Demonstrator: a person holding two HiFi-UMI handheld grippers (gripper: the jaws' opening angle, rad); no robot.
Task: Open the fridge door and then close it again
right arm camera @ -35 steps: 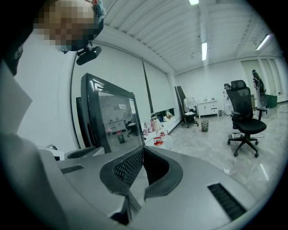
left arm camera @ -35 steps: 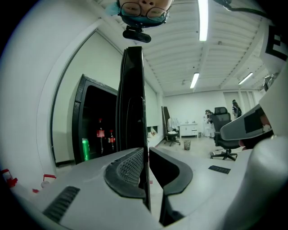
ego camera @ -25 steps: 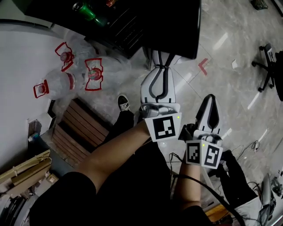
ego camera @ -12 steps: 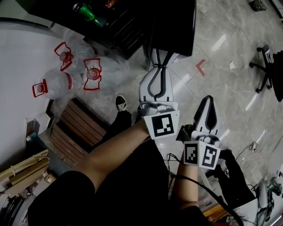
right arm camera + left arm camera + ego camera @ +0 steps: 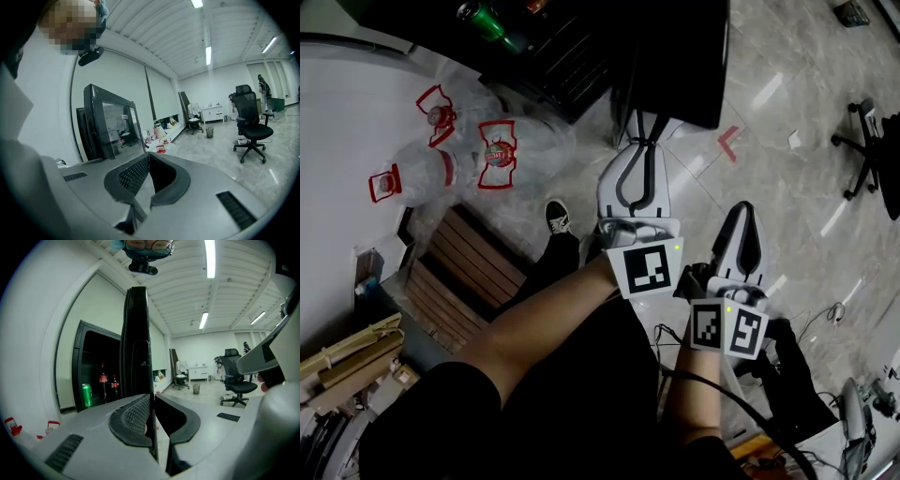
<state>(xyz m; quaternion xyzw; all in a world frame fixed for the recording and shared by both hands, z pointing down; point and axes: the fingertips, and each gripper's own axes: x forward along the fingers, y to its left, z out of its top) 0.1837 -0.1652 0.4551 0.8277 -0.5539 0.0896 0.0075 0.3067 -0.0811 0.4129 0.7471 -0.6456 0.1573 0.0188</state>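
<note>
The black fridge (image 5: 553, 47) stands at the top of the head view with its door (image 5: 675, 56) swung open. Inside, a green can (image 5: 483, 21) lies on a shelf. My left gripper (image 5: 639, 117) reaches up to the door's free edge. In the left gripper view that thin black door edge (image 5: 137, 357) runs upright between the jaws, and my left gripper (image 5: 152, 397) is shut on it. My right gripper (image 5: 743, 208) hangs lower right over the floor, away from the door. In its own view the right gripper (image 5: 148, 155) is shut with nothing in it.
Large water bottles with red handles (image 5: 441, 173) lie on the floor left of the fridge, beside a wooden pallet (image 5: 464, 272). An office chair (image 5: 867, 141) stands at the far right. A red tape corner (image 5: 729, 141) marks the tiles. My shoe (image 5: 560, 220) is below the fridge.
The door edge and my left gripper drifted slightly left, then back right. The grip on the door stays the same, and the right gripper barely moved.
</note>
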